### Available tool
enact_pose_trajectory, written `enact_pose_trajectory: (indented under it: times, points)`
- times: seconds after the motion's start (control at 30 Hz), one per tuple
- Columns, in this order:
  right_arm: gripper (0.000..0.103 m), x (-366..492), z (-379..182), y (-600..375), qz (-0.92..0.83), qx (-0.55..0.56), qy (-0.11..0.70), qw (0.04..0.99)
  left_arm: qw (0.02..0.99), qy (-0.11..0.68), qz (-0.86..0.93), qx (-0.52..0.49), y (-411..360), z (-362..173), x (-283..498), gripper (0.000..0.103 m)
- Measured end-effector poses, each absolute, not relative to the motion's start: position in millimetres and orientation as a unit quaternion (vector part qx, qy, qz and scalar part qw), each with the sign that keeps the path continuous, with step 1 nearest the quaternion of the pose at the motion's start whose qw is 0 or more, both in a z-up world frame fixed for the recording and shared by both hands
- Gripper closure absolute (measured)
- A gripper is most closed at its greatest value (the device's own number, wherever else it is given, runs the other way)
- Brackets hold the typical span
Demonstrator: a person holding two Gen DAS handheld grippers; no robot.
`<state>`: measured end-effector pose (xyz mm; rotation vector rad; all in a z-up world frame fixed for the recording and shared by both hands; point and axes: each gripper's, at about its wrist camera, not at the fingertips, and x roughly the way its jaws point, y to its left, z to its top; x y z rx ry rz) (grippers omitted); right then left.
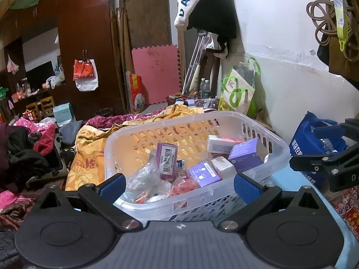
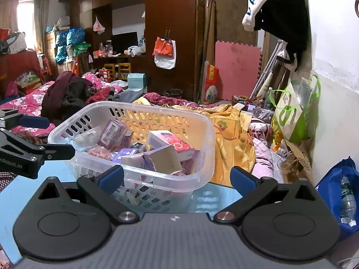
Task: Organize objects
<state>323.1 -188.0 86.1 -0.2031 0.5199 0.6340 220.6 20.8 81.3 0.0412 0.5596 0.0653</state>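
Observation:
A translucent white plastic basket [image 1: 278,157] stands on a light blue tabletop [image 2: 215,196], also in the right wrist view [image 2: 208,134]. It holds several small boxes, purple [image 1: 244,154] and pink-and-white [image 2: 170,142], and clear plastic packets [image 1: 143,176]. My left gripper [image 1: 179,185] is open and empty at the basket's near wall. My right gripper [image 2: 177,177] is open and empty at the basket's near right corner. Each gripper shows at the edge of the other's view: the right [image 1: 323,161], the left [image 2: 33,143].
A bed with a yellow patterned blanket [image 2: 233,134] and heaps of clothes [image 2: 67,94] lies behind the table. A green-and-white bag [image 1: 240,92] and a blue bag with bottles [image 2: 343,192] stand by the white wall on the right. Dark wardrobes [image 1: 85,33] fill the back.

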Motion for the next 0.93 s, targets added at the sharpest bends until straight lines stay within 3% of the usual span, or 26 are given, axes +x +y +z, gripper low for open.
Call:
enact_pose_trajectory:
  times: [0.93]
  points:
    - [0.000, 318.8, 82.8, -188.4, 0.313, -0.102, 0.247, 0.911, 0.967, 0.250, 0.043, 0.039, 11.9, 84.7, 213.1, 0.000]
